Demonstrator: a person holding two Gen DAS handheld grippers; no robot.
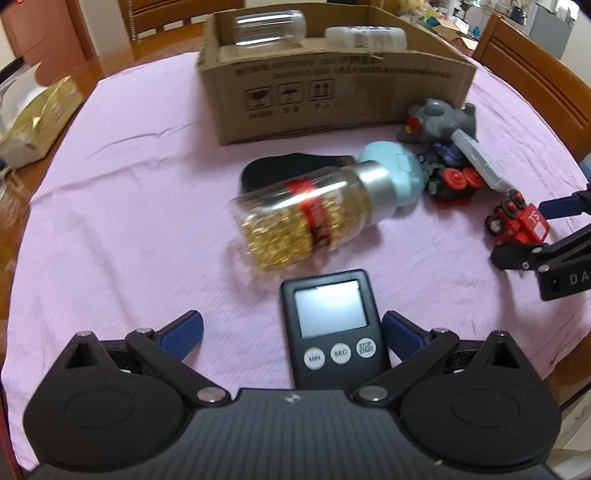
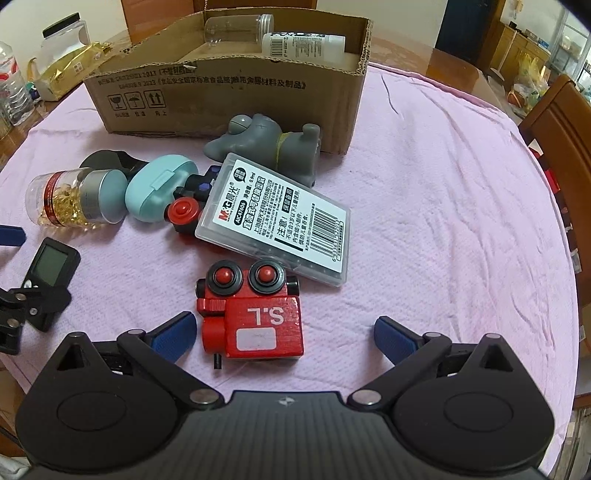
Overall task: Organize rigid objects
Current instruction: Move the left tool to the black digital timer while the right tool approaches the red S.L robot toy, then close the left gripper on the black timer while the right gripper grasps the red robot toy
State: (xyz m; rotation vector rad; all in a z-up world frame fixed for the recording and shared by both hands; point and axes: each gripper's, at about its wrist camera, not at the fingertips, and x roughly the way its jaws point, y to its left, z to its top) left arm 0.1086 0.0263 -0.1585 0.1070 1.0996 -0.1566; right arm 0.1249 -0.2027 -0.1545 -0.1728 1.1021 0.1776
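Two grippers spread wide, left gripper (image 1: 291, 330) flanking flat black timer (image 1: 332, 328), right gripper (image 2: 284, 334) flanking blocky red toy (image 2: 255, 317), pink cloth (image 2: 424, 221).

The timer (image 1: 334, 326) buttons read MIN, SEC, STOP/START; the red toy block (image 2: 255, 321) bears "S.L"; the clear plastic case (image 2: 275, 221) shows M&G.

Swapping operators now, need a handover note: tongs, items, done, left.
Left tongs: open, empty, straddling the timer.
Right tongs: open, empty, straddling the red toy.
In the box: clear jar, white bottle.
On the cloth: gold-filled bottle, blue case, grey figure, clear plastic case leaning on a black-and-red toy, plus a black item I can't identify.
Left: box everything on the cloth; timer and red toy look like the nearest grabs.
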